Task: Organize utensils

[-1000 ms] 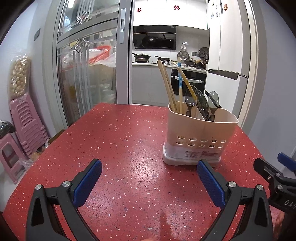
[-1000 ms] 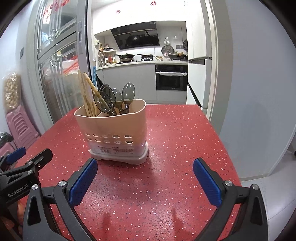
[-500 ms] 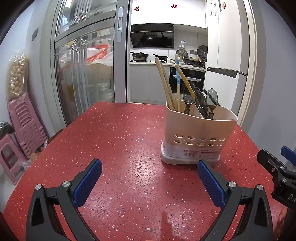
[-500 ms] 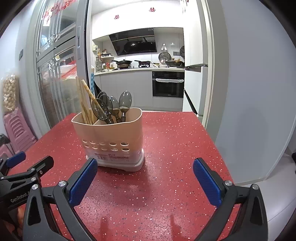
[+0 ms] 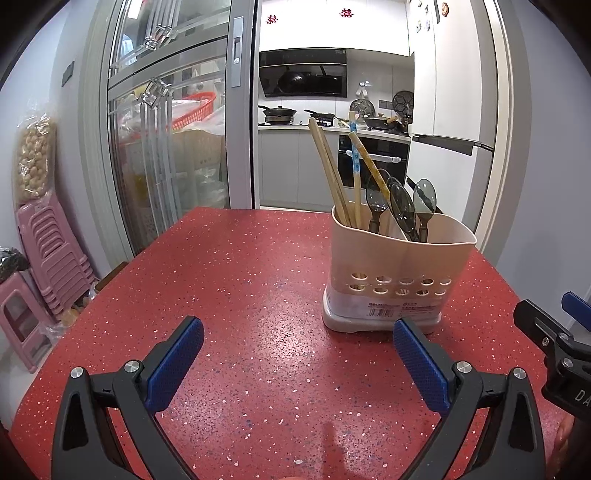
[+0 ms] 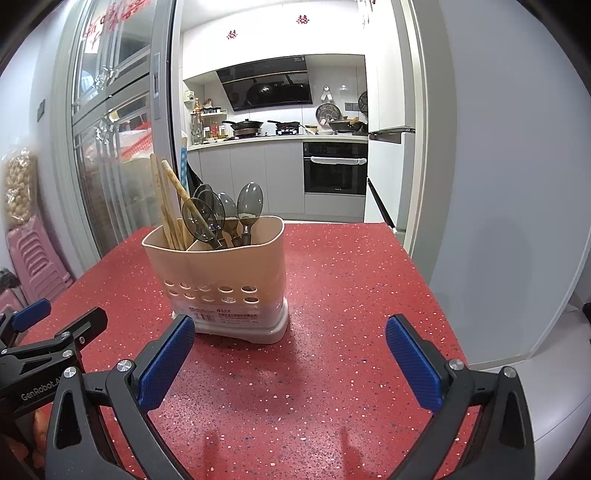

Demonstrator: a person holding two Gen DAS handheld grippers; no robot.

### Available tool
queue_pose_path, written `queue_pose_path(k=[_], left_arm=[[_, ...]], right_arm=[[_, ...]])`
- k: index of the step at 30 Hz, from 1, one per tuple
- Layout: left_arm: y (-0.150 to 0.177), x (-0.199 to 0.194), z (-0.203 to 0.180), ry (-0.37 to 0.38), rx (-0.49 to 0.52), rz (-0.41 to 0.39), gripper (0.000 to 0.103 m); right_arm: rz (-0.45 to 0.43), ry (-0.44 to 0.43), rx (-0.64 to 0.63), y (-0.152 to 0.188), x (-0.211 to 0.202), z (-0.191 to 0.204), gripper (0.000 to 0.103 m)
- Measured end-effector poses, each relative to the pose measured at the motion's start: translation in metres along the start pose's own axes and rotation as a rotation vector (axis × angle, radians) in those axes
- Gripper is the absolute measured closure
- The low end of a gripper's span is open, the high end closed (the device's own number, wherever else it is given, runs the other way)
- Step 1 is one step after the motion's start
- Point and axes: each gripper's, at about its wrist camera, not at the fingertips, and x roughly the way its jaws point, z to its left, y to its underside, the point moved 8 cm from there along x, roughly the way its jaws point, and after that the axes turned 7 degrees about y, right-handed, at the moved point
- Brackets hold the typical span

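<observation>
A lived-in home is showing here, at the edge of its kitchen. Beyond the open grey-framed sliding glass door (image 5: 236, 110), a black slanted range hood (image 6: 269, 83) is hanging over dark pans sitting on a gas hob (image 6: 266, 127), beside a black built-in oven (image 6: 335, 168) under pale grey cabinets. Red paper double-happiness cutouts (image 5: 345, 13) are sticking to the white wall above. Stacked pink plastic stools (image 5: 48, 258) are leaning against the wall beside a red speckled dining table (image 5: 240, 277).

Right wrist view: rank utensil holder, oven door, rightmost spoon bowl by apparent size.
1. utensil holder
2. oven door, smaller in frame, though it stands far back in the kitchen, so true size is unsure
3. rightmost spoon bowl
</observation>
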Motion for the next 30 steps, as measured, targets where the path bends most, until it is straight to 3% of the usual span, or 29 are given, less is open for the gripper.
queue_pose_path(k=[30], left_arm=[[0.0012, 0.0014, -0.0018, 0.001, 0.007, 0.004, 0.0]], right_arm=[[0.003, -0.005, -0.005, 0.0011, 0.0025, 0.0008, 0.0]])
